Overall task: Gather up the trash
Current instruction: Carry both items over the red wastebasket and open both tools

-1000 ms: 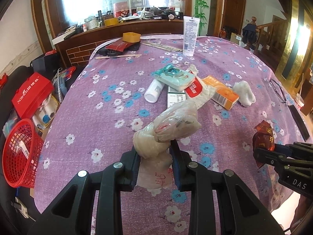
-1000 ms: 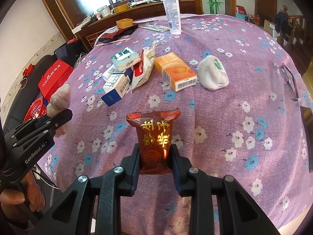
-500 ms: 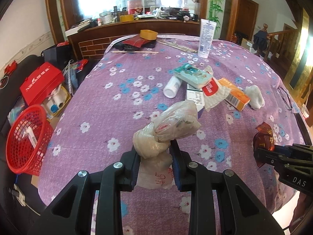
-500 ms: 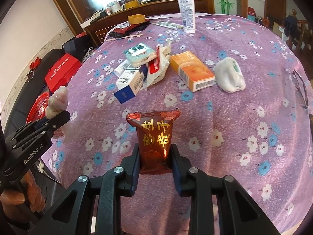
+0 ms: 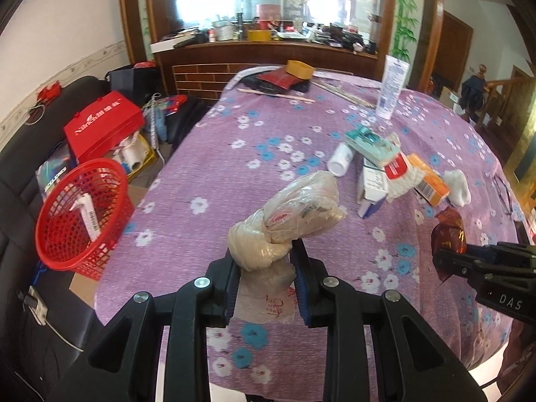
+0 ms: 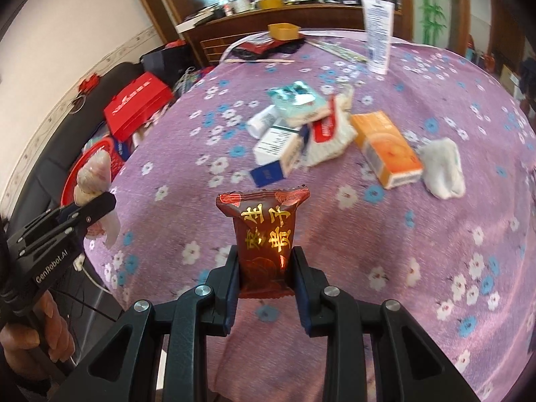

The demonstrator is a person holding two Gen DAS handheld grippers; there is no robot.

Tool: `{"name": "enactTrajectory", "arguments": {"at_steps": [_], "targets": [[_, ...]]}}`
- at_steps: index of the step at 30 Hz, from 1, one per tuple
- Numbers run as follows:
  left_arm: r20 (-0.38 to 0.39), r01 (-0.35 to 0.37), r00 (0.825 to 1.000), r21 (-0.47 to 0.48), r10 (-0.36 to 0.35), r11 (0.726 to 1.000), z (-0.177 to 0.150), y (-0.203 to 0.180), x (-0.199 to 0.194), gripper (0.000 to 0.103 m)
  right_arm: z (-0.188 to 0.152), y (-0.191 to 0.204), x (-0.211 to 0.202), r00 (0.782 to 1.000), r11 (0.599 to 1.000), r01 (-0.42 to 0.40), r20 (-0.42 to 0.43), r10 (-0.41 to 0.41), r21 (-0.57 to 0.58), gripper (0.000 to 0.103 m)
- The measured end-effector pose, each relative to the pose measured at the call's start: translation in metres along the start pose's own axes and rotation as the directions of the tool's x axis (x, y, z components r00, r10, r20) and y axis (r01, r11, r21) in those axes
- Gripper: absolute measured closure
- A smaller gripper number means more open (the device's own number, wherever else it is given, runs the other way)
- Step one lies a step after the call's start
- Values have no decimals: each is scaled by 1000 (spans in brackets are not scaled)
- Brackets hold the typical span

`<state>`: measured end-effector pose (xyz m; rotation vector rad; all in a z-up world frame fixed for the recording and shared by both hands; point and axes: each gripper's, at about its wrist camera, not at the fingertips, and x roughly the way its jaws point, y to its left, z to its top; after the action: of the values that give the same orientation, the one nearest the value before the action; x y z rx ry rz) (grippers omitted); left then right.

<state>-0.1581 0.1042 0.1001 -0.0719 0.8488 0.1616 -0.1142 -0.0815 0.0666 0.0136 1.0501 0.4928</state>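
My left gripper (image 5: 266, 268) is shut on a knotted clear plastic bag (image 5: 294, 214), held above the near left part of the purple flowered table (image 5: 234, 154). A red mesh basket (image 5: 82, 214) stands on the floor to the left of the table, with a white slip inside. My right gripper (image 6: 264, 268) is shut on a dark red snack wrapper (image 6: 264, 231) with gold characters. In the left wrist view that wrapper (image 5: 449, 234) shows at the right edge. The right wrist view shows the left gripper (image 6: 87, 211) and its bag (image 6: 95, 174) at the far left, over the basket's rim (image 6: 72, 181).
On the table lie boxes and packets (image 5: 372, 167), an orange box (image 6: 385, 149), a white wad (image 6: 442, 167), a white tube (image 5: 392, 83) and glasses (image 5: 502, 191). Red boxes (image 5: 104, 124) and clutter sit on the floor beside a black sofa (image 5: 20, 154). A hand (image 6: 30, 338) grips the left tool.
Both grippers have swung leftward with their loads. The red basket and the table's left edge now sit nearer the centre of the left wrist view.
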Motion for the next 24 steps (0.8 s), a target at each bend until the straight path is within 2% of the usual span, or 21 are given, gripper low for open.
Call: {"name": "enactTrajectory", "arguments": {"at_steps": [7, 13, 18, 24], "targets": [[50, 2, 999, -65, 1, 998, 17, 38, -13, 75, 19, 40, 1, 999, 996, -31, -9, 31, -82, 71], [96, -29, 994, -150, 44, 988, 29, 95, -27, 75, 51, 92, 12, 996, 985, -92, -18, 90, -143, 71], [96, -97, 988, -249, 125, 964, 26, 156, -33, 75, 81, 148, 32, 985, 964, -170, -41, 165, -203, 71], [40, -157, 983, -342, 181, 927, 19, 226, -26, 75, 114, 220, 62, 970, 928, -244, -72, 233, -281, 71]]}}
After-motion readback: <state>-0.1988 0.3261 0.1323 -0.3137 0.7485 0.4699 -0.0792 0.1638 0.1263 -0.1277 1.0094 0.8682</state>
